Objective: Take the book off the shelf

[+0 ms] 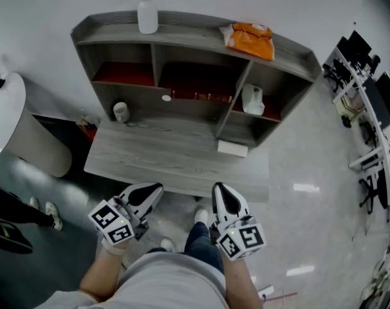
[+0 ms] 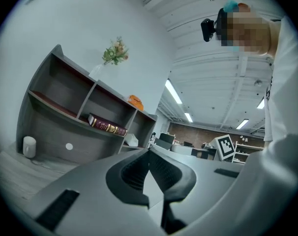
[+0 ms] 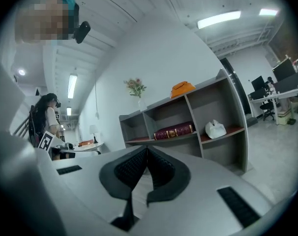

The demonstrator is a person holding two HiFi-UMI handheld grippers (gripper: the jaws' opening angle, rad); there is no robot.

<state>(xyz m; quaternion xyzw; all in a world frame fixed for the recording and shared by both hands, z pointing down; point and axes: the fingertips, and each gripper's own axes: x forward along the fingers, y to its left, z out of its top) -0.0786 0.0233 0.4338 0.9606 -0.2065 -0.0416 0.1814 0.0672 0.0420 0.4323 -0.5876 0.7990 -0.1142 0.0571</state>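
Note:
The book point(image 1: 201, 96) is dark red with gold lettering on its spine. It lies flat in the middle compartment of the grey shelf unit point(image 1: 182, 31); it also shows in the left gripper view point(image 2: 107, 126) and the right gripper view point(image 3: 173, 131). My left gripper point(image 1: 157, 188) and right gripper point(image 1: 218, 187) hang side by side in front of the desk's near edge, well short of the shelf. Both point toward it. Each has its jaws shut with nothing between them, the left's tips meeting point(image 2: 149, 154) and the right's point(image 3: 147, 151).
On the shelf top stand a white vase with flowers point(image 1: 147, 15) and an orange bag point(image 1: 250, 39). A white bag point(image 1: 253, 100) sits in the right compartment. A white cup point(image 1: 120, 111) and a white box point(image 1: 232, 148) rest on the grey desk point(image 1: 163, 156). Office desks point(image 1: 369, 89) stand at right.

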